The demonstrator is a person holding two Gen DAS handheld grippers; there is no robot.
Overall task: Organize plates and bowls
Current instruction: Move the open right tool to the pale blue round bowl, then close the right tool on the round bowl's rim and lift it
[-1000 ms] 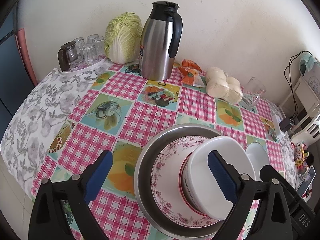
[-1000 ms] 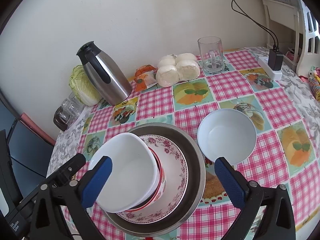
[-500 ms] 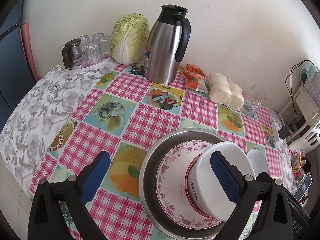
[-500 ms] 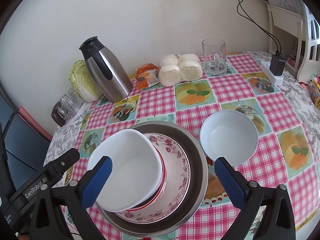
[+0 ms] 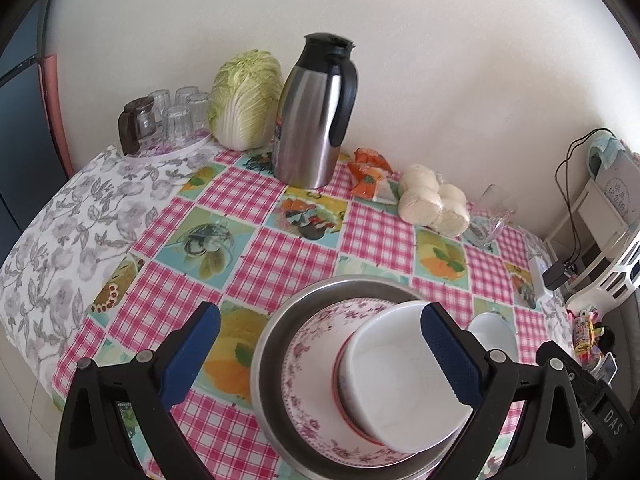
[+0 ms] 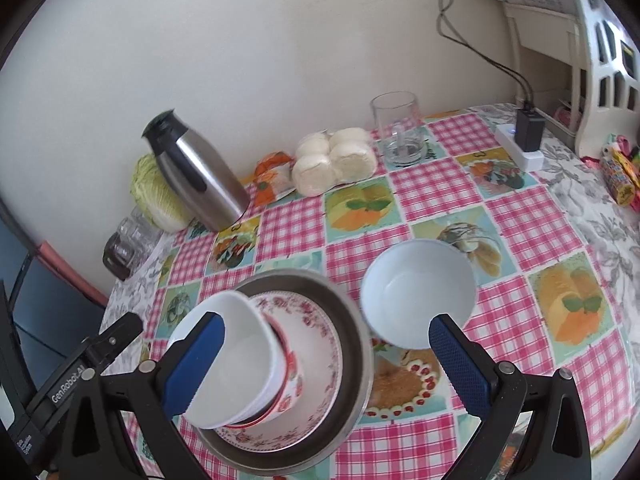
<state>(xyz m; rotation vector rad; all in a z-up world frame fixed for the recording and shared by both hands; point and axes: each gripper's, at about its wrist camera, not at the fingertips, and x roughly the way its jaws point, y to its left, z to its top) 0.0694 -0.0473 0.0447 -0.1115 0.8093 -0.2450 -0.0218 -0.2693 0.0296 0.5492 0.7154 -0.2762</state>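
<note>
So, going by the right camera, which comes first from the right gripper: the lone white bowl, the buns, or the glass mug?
From the right gripper:
1. White bowl, just ahead, toward its right finger.
2. Buns, farther back, mid-table.
3. Glass mug, behind the buns, near the wall.

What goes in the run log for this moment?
left hand-held gripper: open | right hand-held gripper: open | stacked bowls on flowered plate in metal pan | white bowl: loose on table
</note>
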